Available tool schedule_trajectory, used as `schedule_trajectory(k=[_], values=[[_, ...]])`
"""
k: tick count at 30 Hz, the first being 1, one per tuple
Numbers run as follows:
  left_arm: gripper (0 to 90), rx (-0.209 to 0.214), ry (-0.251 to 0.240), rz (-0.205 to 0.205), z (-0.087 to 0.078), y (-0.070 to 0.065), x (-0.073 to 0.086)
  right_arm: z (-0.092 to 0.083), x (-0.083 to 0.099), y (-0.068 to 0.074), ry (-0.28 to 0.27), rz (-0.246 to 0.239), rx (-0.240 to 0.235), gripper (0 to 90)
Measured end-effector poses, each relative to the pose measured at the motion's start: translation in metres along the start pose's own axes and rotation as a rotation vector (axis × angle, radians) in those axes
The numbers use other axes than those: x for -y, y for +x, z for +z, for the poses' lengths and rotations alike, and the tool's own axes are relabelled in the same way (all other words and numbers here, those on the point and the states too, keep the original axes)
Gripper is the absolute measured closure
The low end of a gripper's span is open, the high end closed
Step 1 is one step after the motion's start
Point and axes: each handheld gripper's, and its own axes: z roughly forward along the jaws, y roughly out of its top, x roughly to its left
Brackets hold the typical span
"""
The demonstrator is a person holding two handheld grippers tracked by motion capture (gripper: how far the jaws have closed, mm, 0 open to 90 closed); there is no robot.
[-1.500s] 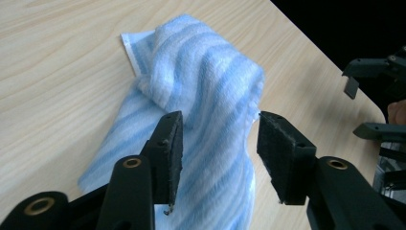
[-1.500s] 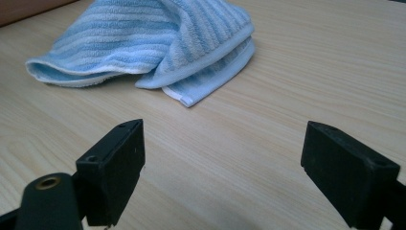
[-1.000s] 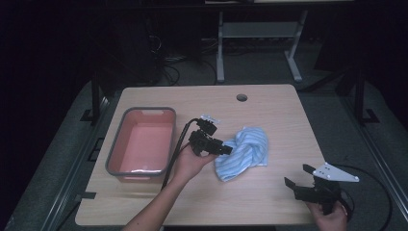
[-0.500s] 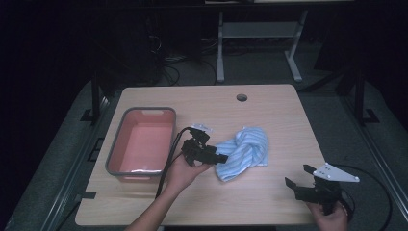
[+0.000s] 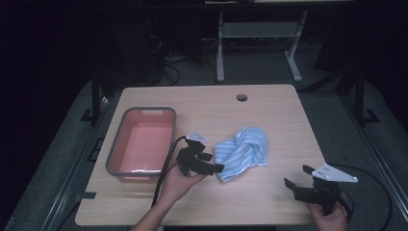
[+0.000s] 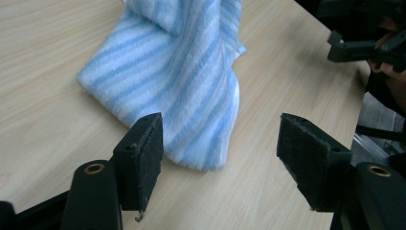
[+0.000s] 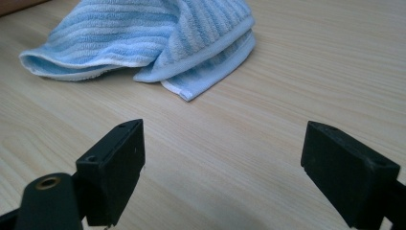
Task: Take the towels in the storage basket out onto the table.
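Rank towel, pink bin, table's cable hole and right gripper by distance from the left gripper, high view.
From the left gripper:
1. Towel, just beyond its jaws, to its right.
2. Pink bin, close on the left.
3. Cable hole, far side of the table.
4. Right gripper, near the table's right front corner.

left gripper agape, right gripper — likewise

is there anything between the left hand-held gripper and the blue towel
Nothing visible. The left hand-held gripper is open with the blue striped towel just ahead of its jaws, only bare table around it.
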Motion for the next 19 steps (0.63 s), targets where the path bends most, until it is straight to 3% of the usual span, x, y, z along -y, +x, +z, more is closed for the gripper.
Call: schedule_trajectory(k=[4, 12, 19], values=[[29.8, 0.028, 0.001, -0.021, -0.001, 0.000, 0.007, 0.000, 0.000, 0.000, 0.001, 0.000, 0.002, 14.6], [30.3, 0.004, -0.026, -0.014, -0.007, -0.001, 0.029, 0.001, 0.000, 0.003, 0.002, 0.002, 0.000, 14.7], [29.8, 0.029, -0.072, -0.017, -0.008, -0.008, 0.051, 0.003, -0.001, 0.006, 0.002, 0.006, 0.000, 14.6]])
